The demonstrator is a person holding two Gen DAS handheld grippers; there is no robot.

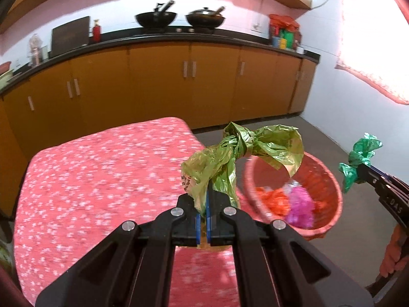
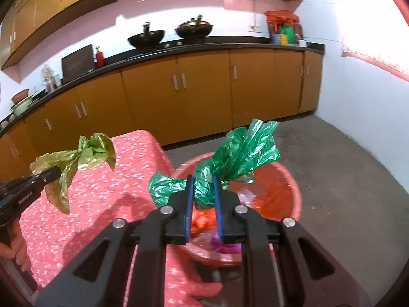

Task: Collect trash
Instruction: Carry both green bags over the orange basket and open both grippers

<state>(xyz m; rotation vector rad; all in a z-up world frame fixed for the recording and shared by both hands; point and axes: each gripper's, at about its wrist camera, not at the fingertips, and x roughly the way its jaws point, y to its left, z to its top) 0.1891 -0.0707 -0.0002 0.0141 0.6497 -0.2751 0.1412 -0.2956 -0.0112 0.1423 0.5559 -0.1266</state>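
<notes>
Trash went into a red basket [image 2: 294, 186] that sat on the floor beside the pink-clothed table [image 1: 89, 179], already holding orange and magenta scraps. Over its rim, the left gripper [image 1: 203, 204] pinched a knotted olive-green bag [image 1: 240, 151]; the right gripper [image 2: 202, 194] clenched a smaller dark-green bag [image 2: 237, 153]. Light plastic might cling to the pads or drift outside the rim if let go off-centre.
</notes>
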